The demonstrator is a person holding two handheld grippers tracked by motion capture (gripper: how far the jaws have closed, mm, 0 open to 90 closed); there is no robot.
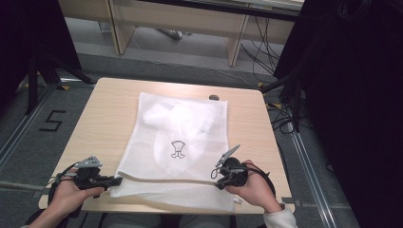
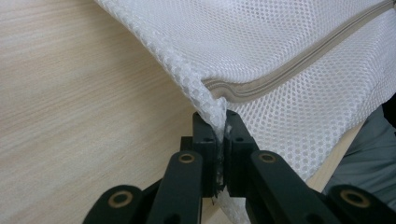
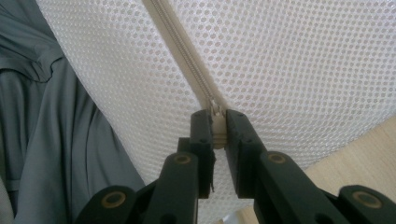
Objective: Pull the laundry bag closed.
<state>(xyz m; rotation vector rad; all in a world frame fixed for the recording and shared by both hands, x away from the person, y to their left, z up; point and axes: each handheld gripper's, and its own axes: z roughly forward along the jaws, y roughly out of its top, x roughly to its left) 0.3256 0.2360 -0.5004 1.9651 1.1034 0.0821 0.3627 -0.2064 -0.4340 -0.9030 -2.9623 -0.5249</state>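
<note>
White mesh bag is spread on the table, its zipper running 9 to 3 o'clock along the near edge. The bag's corner is clamped by the left gripper at 9, the zipper pull by the right gripper at 3.

Both hands are resting low at the near table edge, well apart. The left hand is holding the left gripper level, pointing rightward, jaws pinched together. The right hand is gripping the right gripper, pointing leftward, jaws clamped tight.
</note>
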